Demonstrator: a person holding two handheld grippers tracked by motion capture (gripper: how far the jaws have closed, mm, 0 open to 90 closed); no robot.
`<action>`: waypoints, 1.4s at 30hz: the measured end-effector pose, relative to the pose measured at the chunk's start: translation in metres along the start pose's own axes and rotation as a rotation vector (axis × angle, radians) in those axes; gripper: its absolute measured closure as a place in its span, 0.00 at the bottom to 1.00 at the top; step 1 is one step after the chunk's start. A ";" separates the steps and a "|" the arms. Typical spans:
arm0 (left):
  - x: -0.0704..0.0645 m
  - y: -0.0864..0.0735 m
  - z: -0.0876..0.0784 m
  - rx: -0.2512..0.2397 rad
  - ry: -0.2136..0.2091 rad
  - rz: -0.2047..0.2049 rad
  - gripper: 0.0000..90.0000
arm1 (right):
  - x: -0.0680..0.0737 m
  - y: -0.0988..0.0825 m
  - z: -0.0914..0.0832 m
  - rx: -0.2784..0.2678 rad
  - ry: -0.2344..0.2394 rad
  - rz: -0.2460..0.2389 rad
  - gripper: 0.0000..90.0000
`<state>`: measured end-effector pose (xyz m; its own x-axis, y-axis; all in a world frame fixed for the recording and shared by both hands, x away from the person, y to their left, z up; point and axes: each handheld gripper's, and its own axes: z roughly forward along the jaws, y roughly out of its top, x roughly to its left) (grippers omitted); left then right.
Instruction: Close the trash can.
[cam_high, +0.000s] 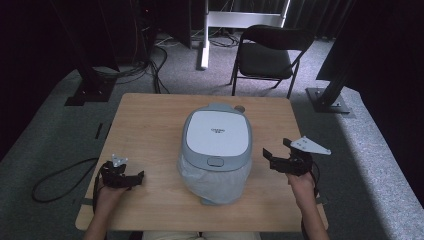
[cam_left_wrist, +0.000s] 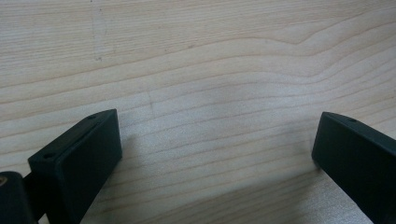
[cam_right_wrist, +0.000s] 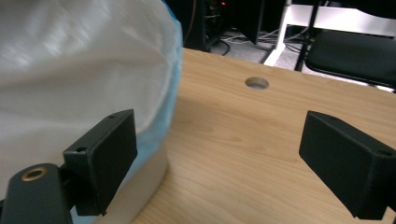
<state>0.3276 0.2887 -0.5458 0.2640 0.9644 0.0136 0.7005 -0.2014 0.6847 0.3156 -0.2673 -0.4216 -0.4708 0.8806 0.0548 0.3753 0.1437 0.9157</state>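
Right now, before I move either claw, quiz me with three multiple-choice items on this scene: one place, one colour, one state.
1. Where does the lidded bin stand?
A. mid-table
B. on the chair
C. on the floor

2. What colour is the bin's lid?
A. red
B. white with a grey rim
C. black

3. How do the left claw and right claw stand?
A. both open
B. both shut
C. one shut on the lid

Answers: 1 A, it sits on the wooden table. 2 B, high view shows it. 3 A, jaws wide apart, nothing between.

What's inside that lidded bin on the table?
A translucent plastic liner spills out under the closed grey-and-white lid of the bin. The lid and liner hide whatever is inside.
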 end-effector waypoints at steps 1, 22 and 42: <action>0.000 0.000 0.000 0.000 0.000 0.000 0.02 | -0.001 -0.003 0.001 0.003 -0.010 0.001 0.12; 0.000 0.000 0.000 0.000 0.000 0.000 0.02 | -0.040 -0.065 0.013 0.057 -0.189 0.111 0.12; 0.000 0.000 0.000 0.000 0.000 0.000 0.02 | -0.076 -0.115 0.019 0.225 -0.373 0.252 0.12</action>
<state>0.3276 0.2887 -0.5458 0.2640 0.9644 0.0135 0.7004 -0.2013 0.6848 0.3232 -0.3418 -0.5384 -0.0414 0.9960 0.0791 0.6228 -0.0362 0.7816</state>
